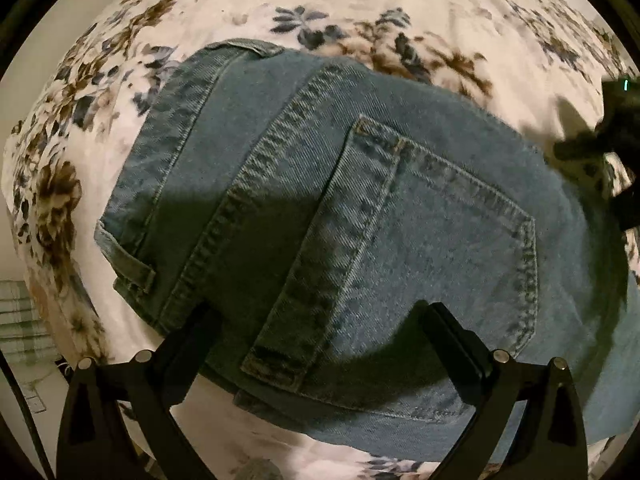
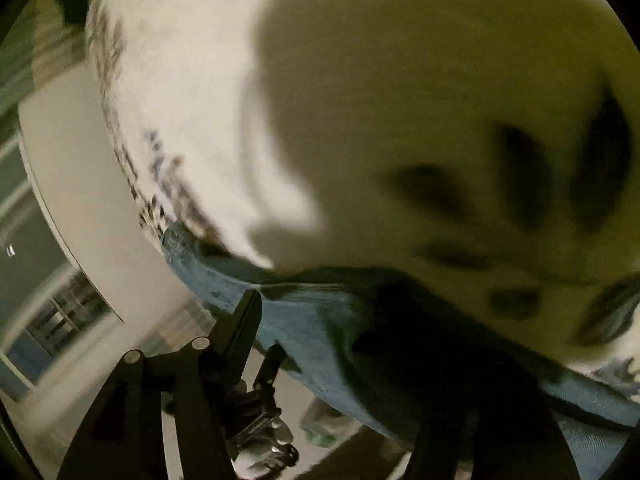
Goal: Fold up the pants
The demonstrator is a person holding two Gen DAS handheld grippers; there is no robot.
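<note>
Floral white bedsheet [image 1: 400, 8] fills the frame behind folded blue denim pants [image 1: 360, 208], centred, heavy and stiff-seamed, best pinched at the hem edge; left gripper [image 1: 320, 320] released astride them, right gripper [image 2: 340, 320] undeterminable.

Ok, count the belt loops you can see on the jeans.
2. One belt loop on the waistband at the left edge of the jeans, another at the top edge. More may be hidden underneath.
</note>
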